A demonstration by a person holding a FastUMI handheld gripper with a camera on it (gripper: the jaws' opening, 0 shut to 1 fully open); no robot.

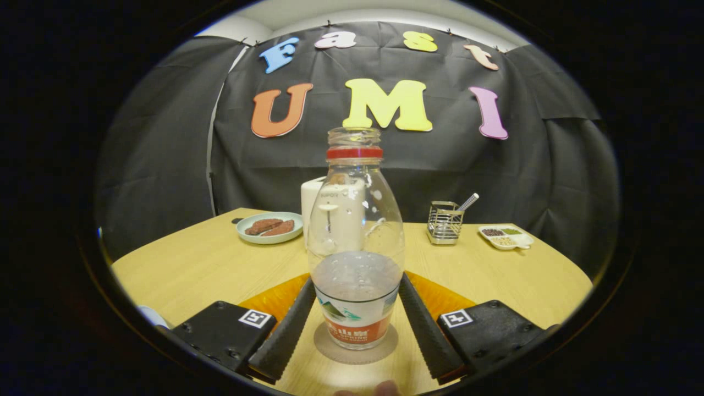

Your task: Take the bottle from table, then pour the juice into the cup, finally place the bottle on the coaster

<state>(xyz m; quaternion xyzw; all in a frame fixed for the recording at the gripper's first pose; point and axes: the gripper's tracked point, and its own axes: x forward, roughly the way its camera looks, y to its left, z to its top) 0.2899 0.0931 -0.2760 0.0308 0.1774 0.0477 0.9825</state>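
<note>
Gripper view: your gripper has its fingers flanking the clear plastic bottle, one on each side of its lower body. They look to be touching or just off the labelled base; whether both press on it you cannot tell from here. The bottle stands upright, long axis vertical, uncapped, with a low level of liquid in it, dead centre between the fingers. Its base sits on the round grey coaster on the wooden table. An orange mat lies under the fingers. Beyond the bottle: a white appliance, a plate of food, a wire holder, a condiment tray. By my reading the placing is nearly done; the next move is spreading straight apart, then backing off without tipping it.
</note>
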